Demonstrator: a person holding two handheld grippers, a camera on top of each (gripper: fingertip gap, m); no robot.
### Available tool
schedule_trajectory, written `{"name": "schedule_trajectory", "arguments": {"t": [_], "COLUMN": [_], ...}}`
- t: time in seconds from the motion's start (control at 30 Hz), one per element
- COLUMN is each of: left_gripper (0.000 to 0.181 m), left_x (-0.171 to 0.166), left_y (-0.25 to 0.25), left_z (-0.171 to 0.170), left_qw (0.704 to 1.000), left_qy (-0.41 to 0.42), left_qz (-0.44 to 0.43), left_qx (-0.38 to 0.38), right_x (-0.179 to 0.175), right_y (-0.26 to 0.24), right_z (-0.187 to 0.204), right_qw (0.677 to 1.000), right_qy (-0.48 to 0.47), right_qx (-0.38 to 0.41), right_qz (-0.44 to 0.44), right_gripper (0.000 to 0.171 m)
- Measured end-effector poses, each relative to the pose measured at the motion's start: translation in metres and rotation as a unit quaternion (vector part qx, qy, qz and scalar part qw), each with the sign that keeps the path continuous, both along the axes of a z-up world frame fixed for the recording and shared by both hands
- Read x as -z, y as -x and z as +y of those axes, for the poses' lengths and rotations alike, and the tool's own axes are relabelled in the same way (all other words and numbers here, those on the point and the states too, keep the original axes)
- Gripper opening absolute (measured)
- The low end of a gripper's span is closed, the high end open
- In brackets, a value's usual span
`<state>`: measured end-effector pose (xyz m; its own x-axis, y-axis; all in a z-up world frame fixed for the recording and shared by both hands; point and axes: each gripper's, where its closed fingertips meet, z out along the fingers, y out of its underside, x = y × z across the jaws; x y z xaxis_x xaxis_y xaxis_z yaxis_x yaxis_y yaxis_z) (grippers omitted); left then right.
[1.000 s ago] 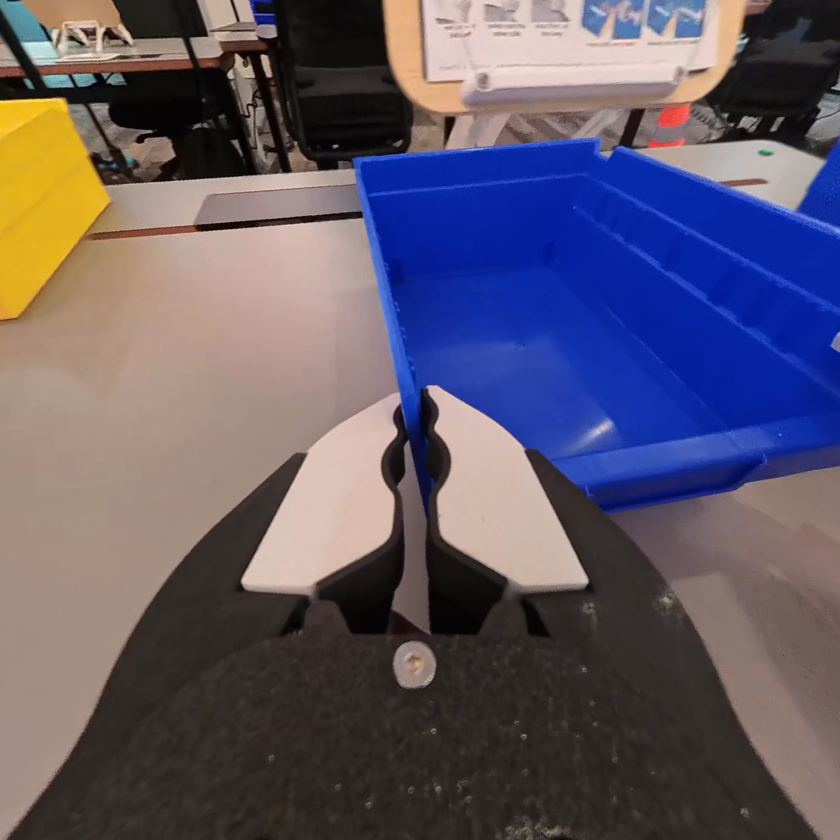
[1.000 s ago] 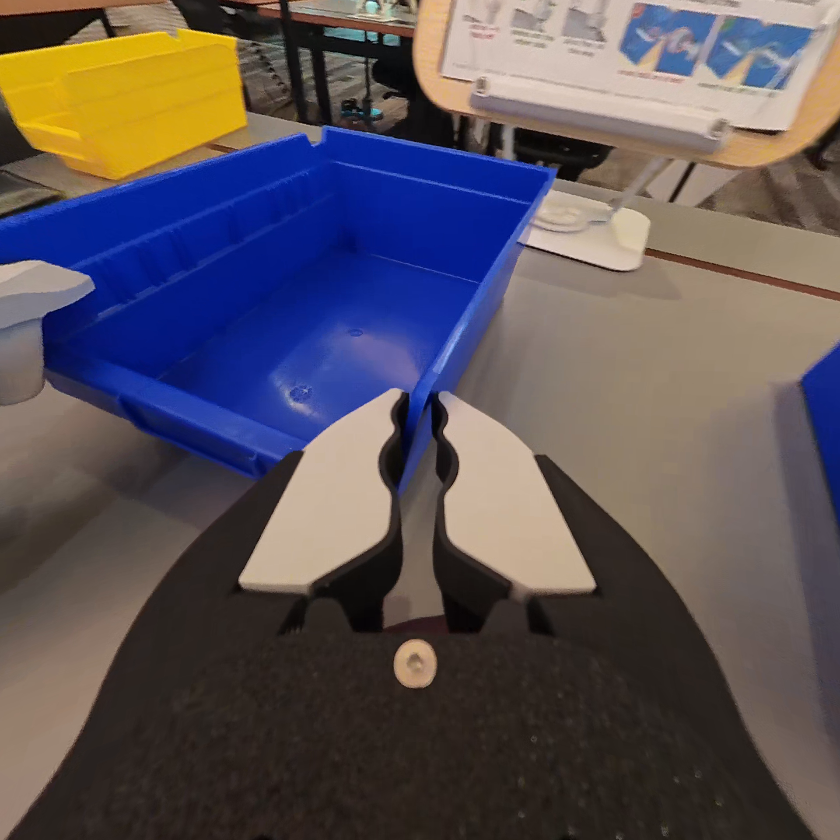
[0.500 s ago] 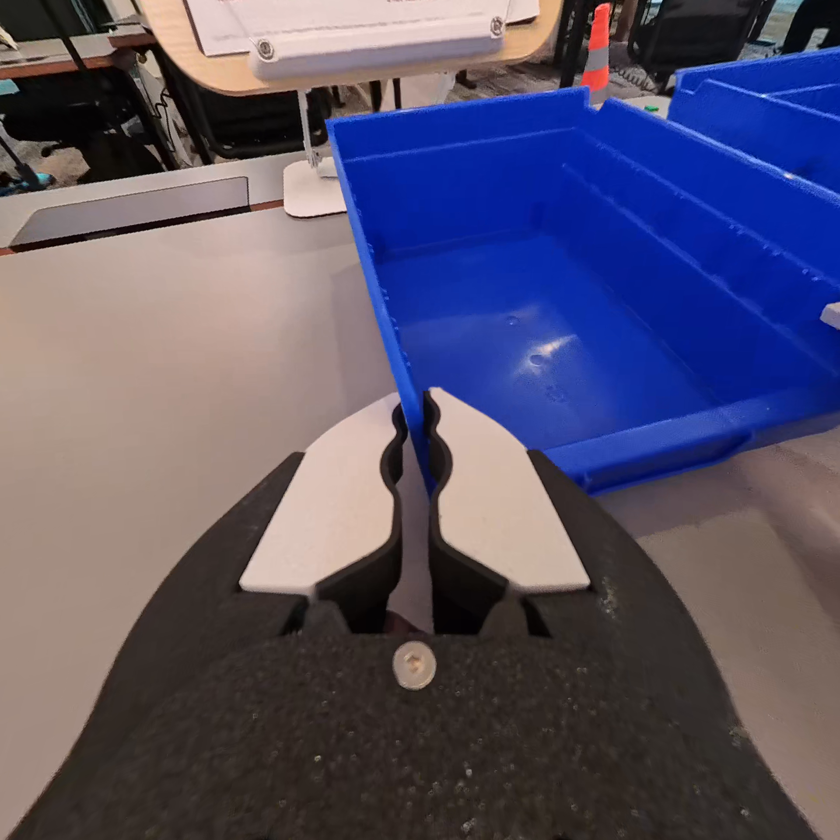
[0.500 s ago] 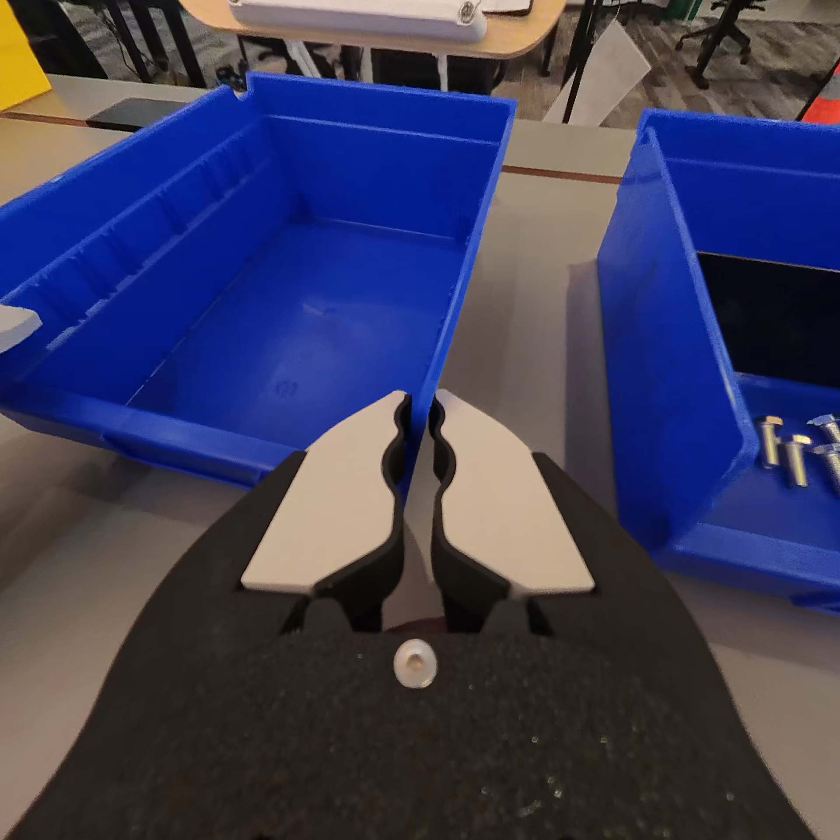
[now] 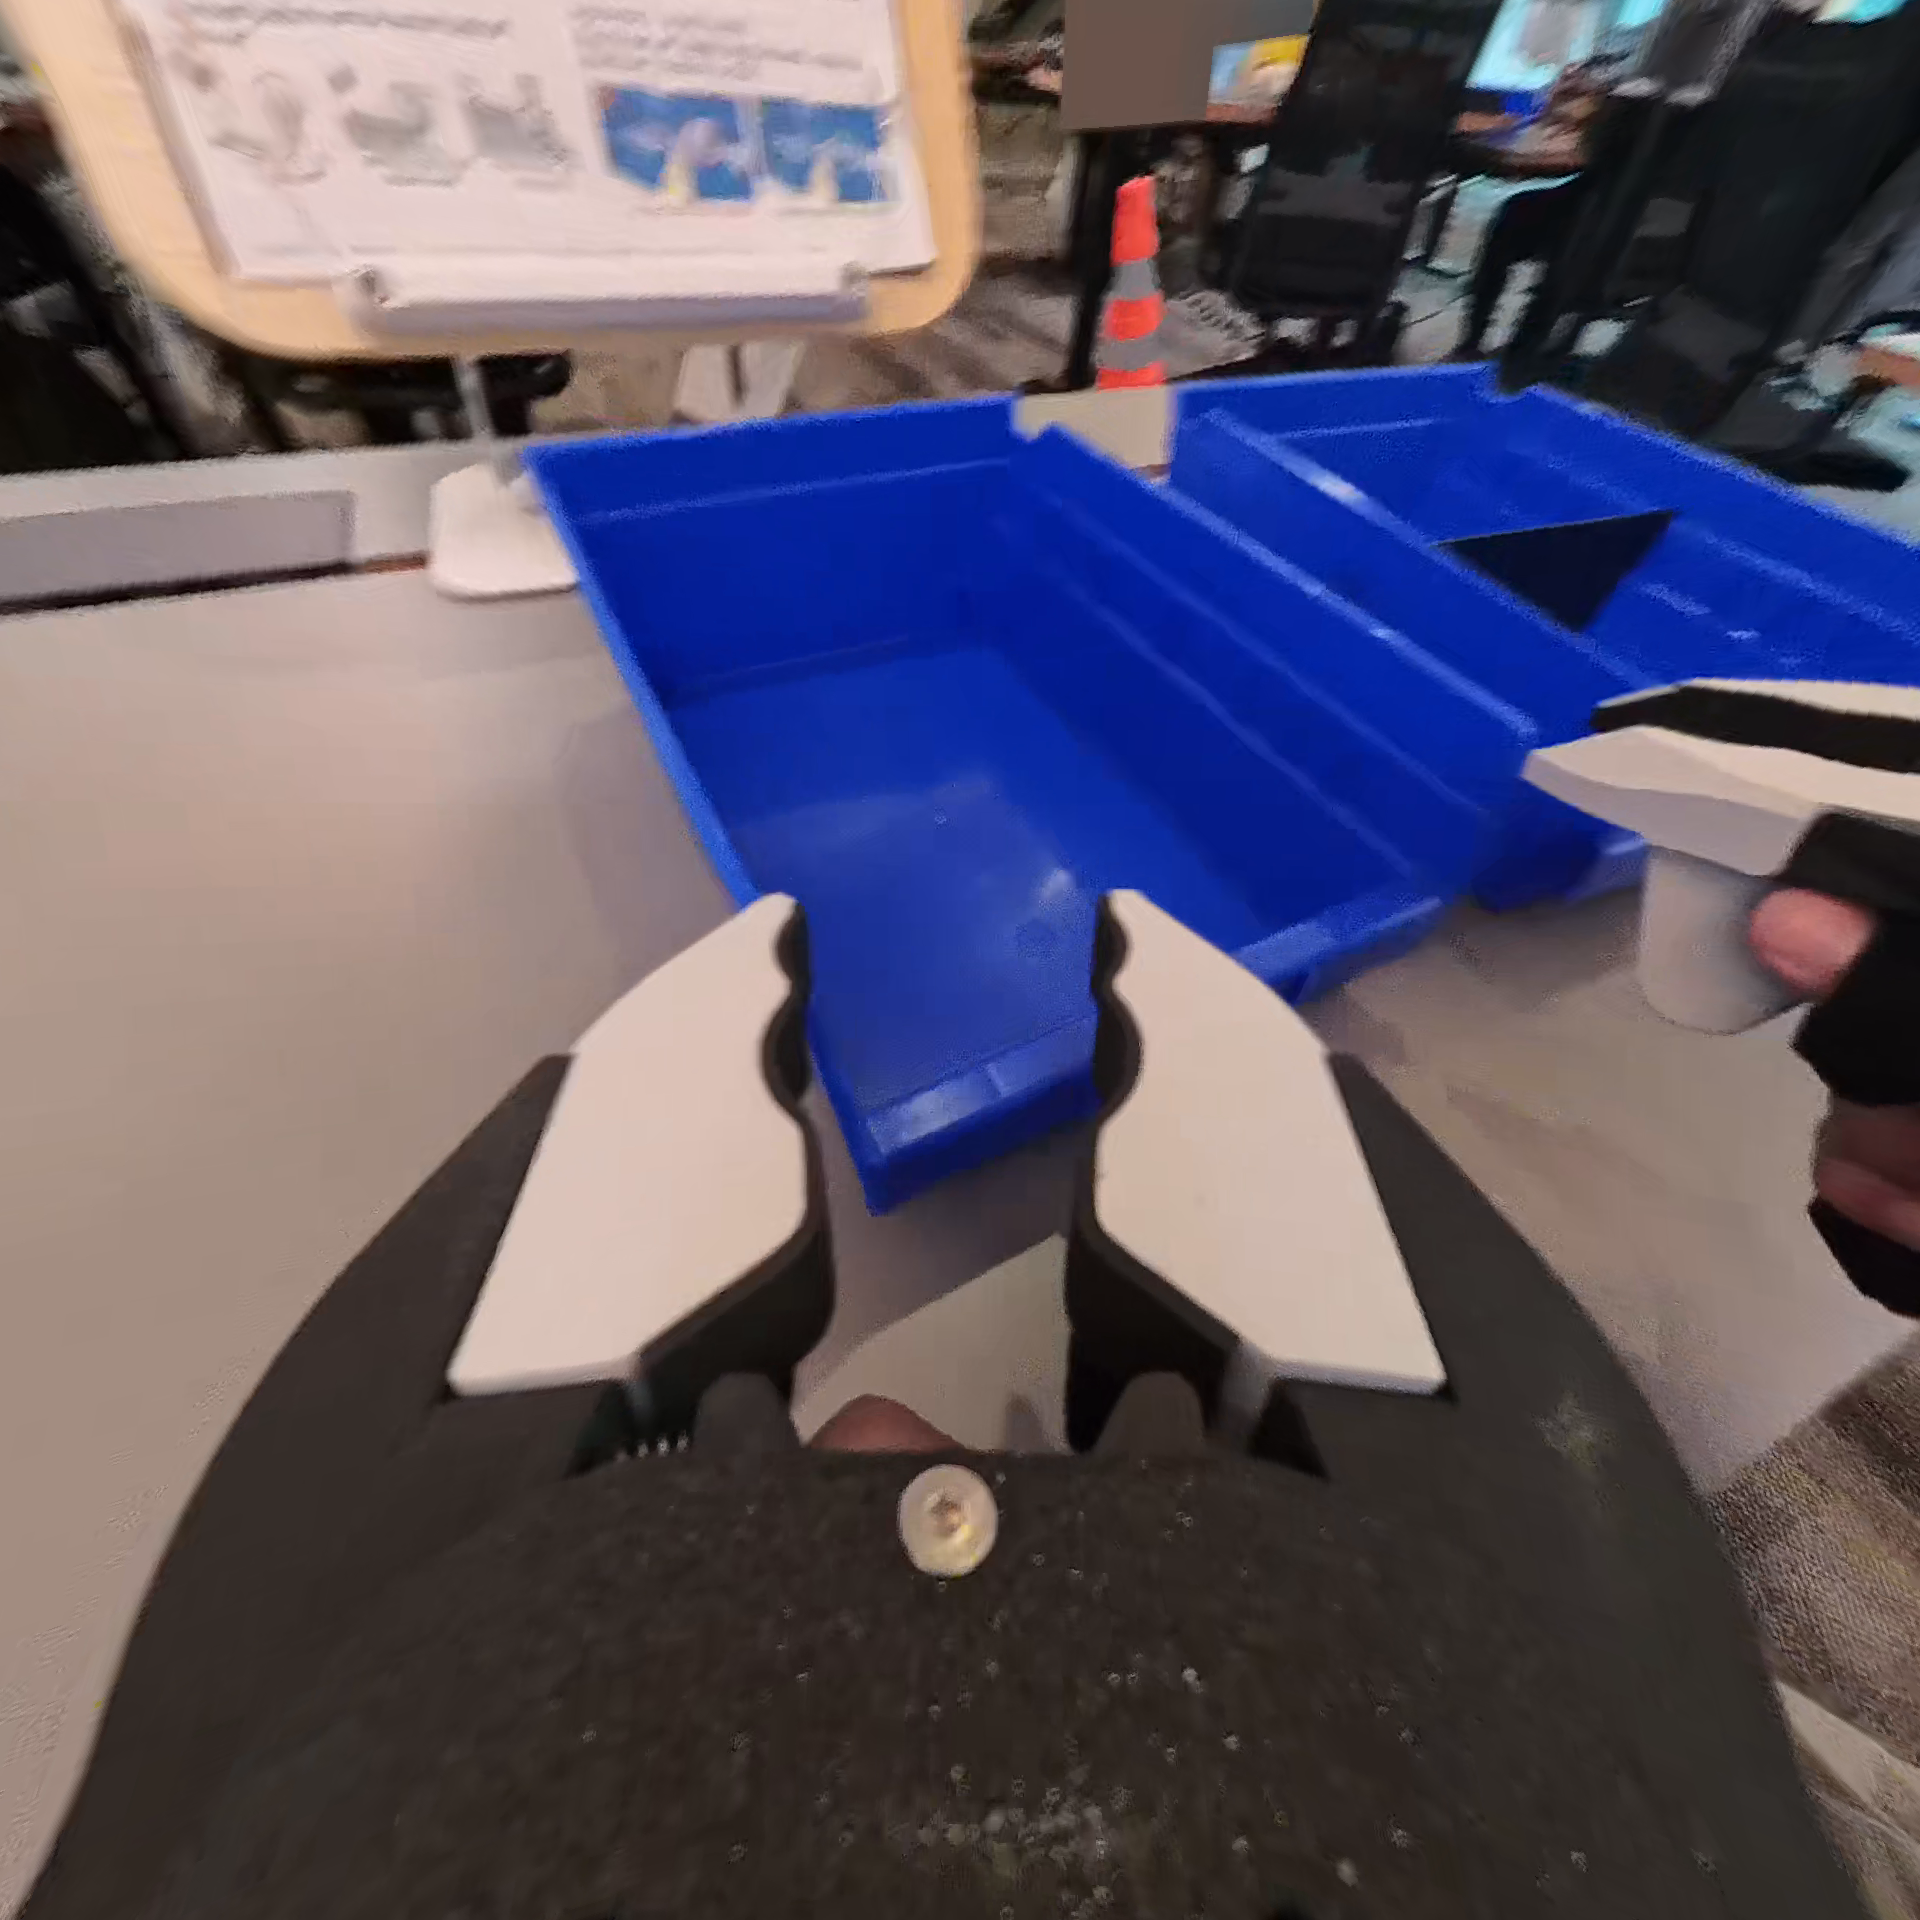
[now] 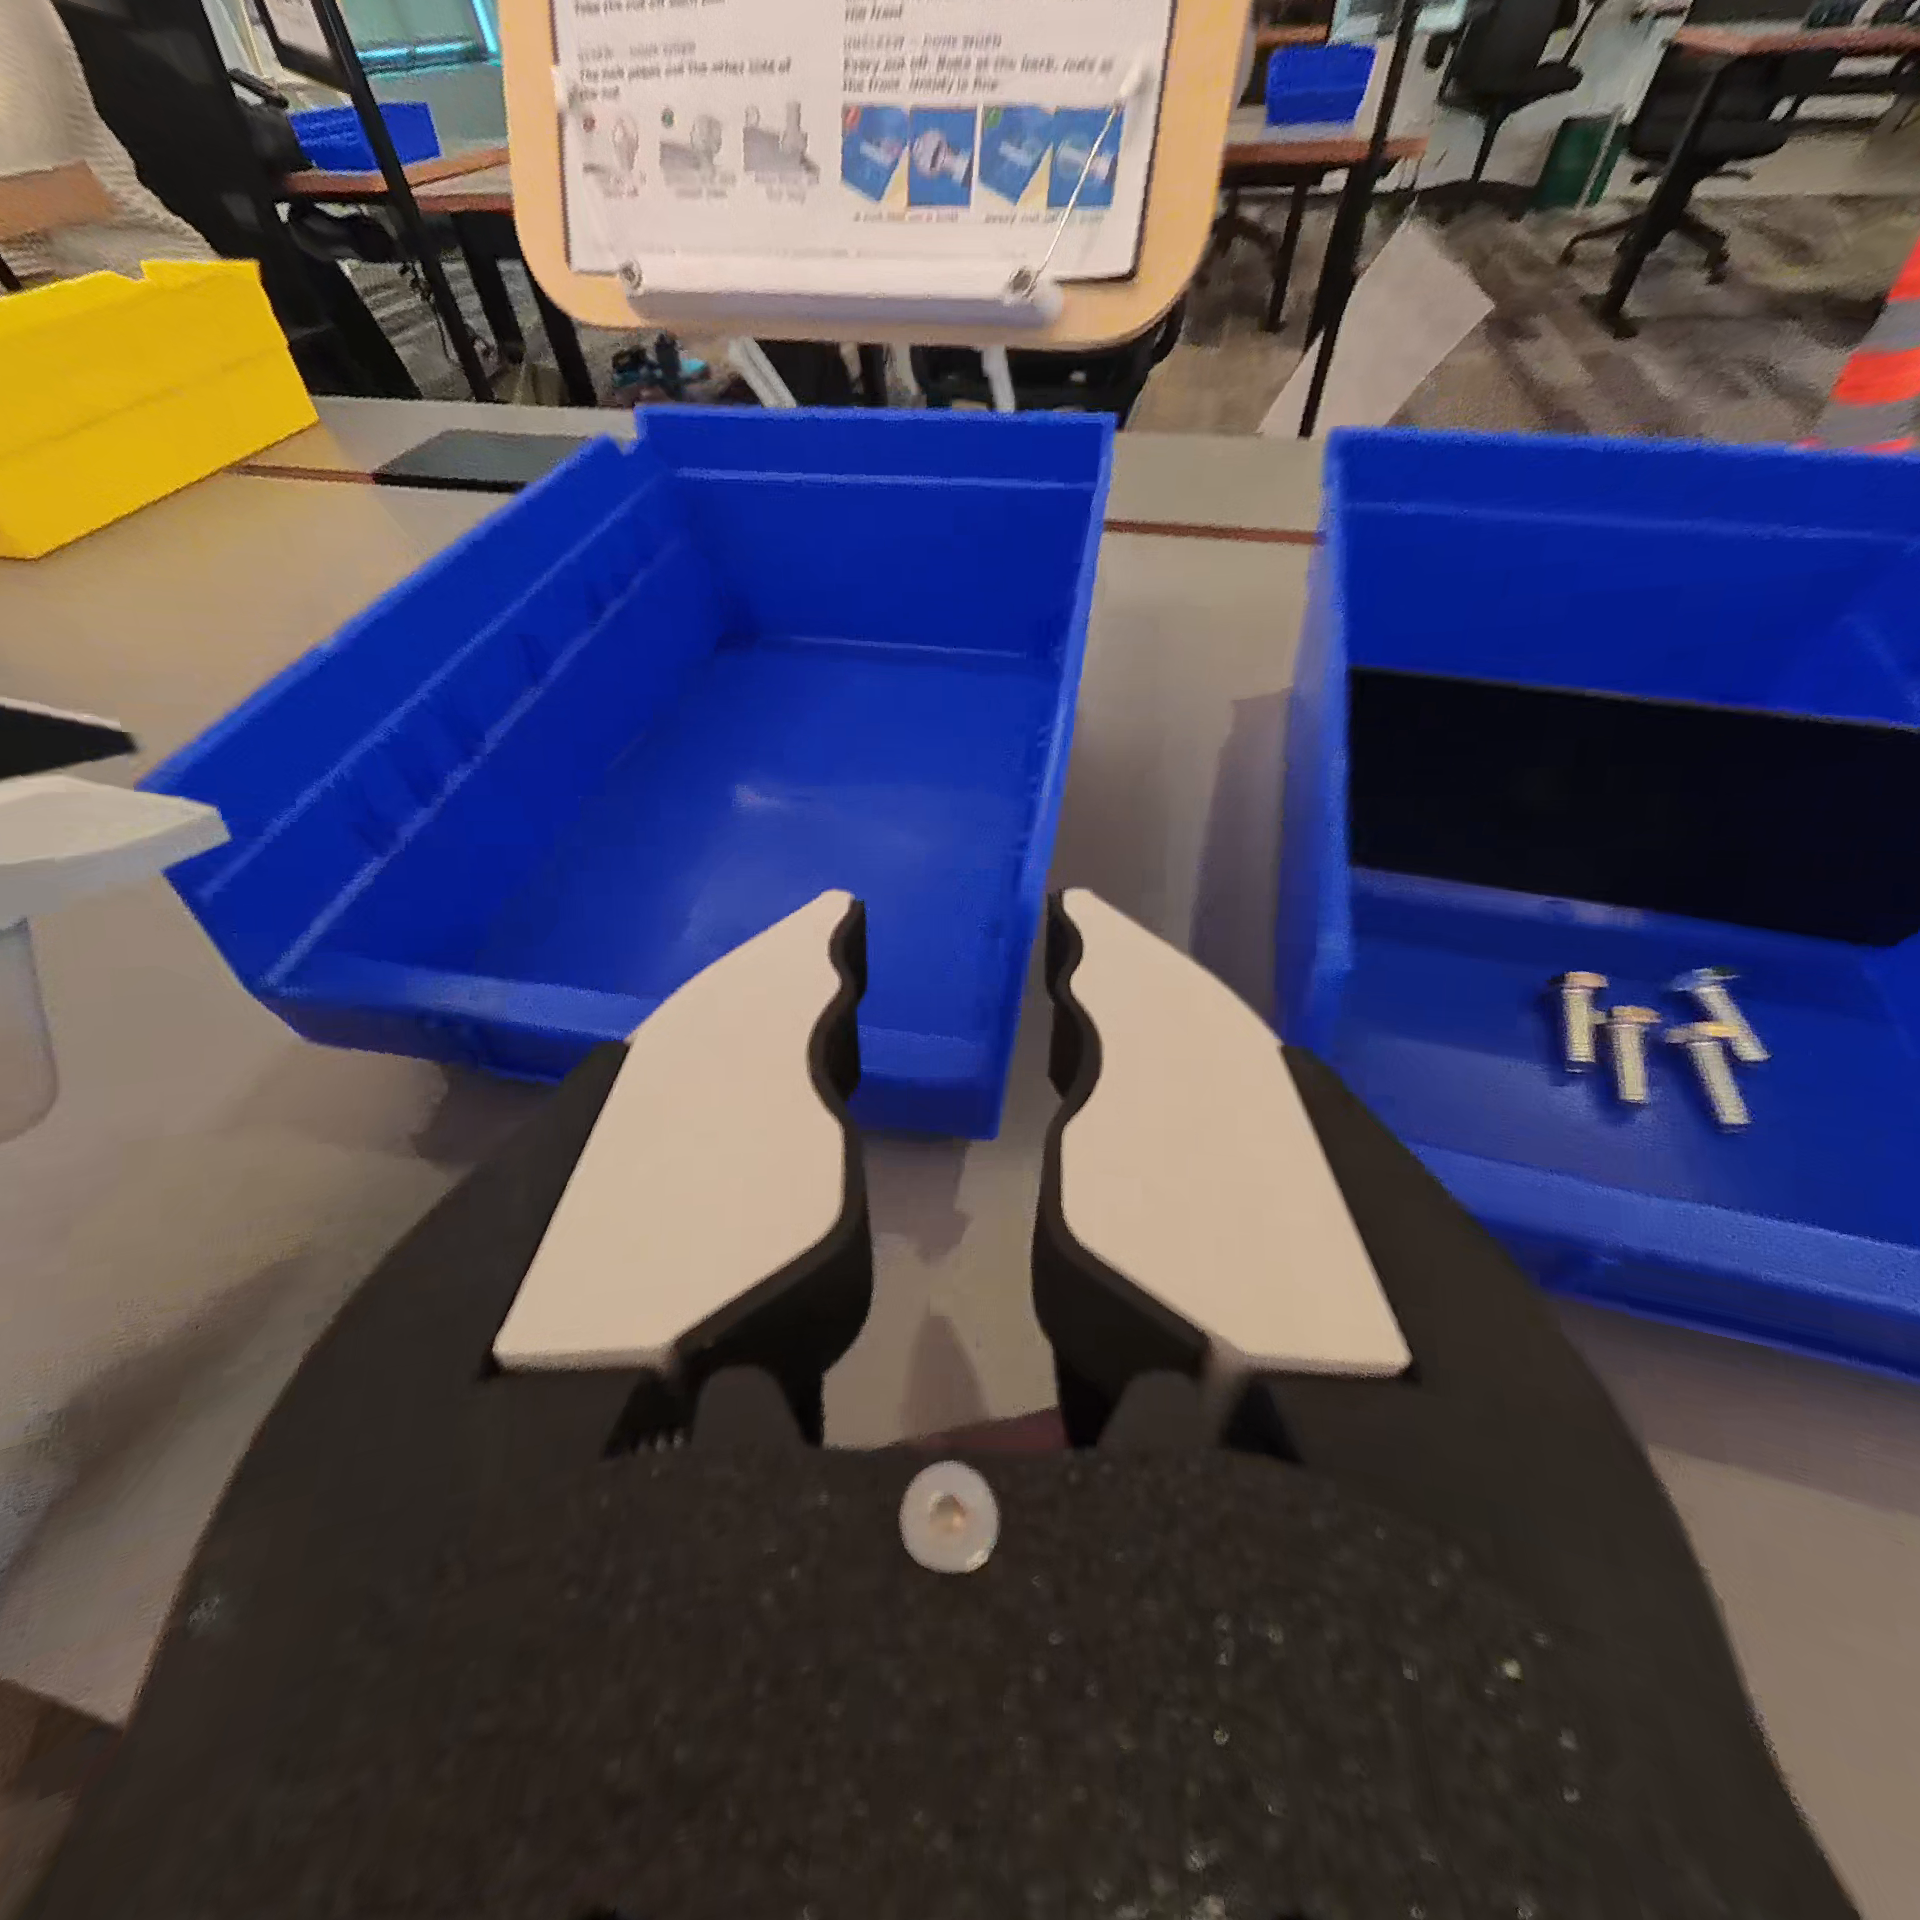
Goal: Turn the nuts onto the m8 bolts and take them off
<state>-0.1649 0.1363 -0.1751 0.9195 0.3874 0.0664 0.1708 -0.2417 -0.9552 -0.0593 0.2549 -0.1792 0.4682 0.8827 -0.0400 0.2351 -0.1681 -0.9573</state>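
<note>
Left claw (image 5: 948,935) gapes over a seemingly empty blue bin (image 5: 665,623).

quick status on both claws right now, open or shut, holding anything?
Left claw: open, holding nothing, over the near end of the empty blue bin.
Right claw: open, holding nothing.

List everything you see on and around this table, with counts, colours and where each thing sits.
empty bin: one, blue, table centre
second bin: one, blue, right of the empty bin, black divider inside
bolts: four, silver, in the second bin's front section
yellow bin: one, far left
instruction board: one, wooden, on a stand behind the bins
traffic cone: one, orange, on the floor beyond
table: one, grey
left gripper: open, empty
right gripper: open, empty
</note>
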Motion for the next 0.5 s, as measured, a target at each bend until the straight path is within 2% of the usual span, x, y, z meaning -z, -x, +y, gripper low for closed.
{"name": "schedule_trajectory", "arguments": {"t": [0.03, 0.1, 0.17, 0.27, 0.37, 0.43, 0.5], "left_gripper": [0.048, 0.052, 0.052, 0.051, 0.049, 0.040, 0.043], "left_x": [-0.005, -0.010, -0.010, -0.007, 0.012, 0.014, 0.024], "left_y": [-0.003, 0.004, -0.003, -0.018, -0.007, 0.007, 0.023], "left_z": [0.003, 0.003, 0.005, 0.009, 0.013, 0.012, 0.008], "left_qw": [1.000, 0.995, 0.997, 0.998, 0.996, 0.994, 0.991], "left_qy": [0.000, 0.016, 0.008, 0.009, 0.040, 0.038, 0.073], "left_qz": [0.023, 0.084, 0.066, 0.061, 0.072, 0.084, 0.085], "left_qx": [-0.006, -0.043, -0.033, -0.014, -0.034, -0.055, -0.080], "right_x": [-0.007, -0.016, -0.019, 0.003, 0.030, 0.032, 0.031], "right_y": [-0.009, -0.023, -0.041, -0.056, -0.050, -0.045, -0.041], "right_z": [0.004, 0.015, 0.036, 0.063, 0.065, 0.064, 0.065], "right_qw": [1.000, 1.000, 0.999, 0.998, 0.997, 0.996, 0.994], "right_qy": [-0.006, -0.020, -0.035, -0.014, 0.000, -0.021, -0.046], "right_qx": [0.001, 0.010, 0.036, 0.051, 0.034, 0.037, 0.049], "right_qz": [0.005, 0.008, 0.001, -0.036, -0.068, -0.072, -0.085], "right_gripper": [0.033, 0.032, 0.032, 0.032, 0.028, 0.026, 0.027]}}
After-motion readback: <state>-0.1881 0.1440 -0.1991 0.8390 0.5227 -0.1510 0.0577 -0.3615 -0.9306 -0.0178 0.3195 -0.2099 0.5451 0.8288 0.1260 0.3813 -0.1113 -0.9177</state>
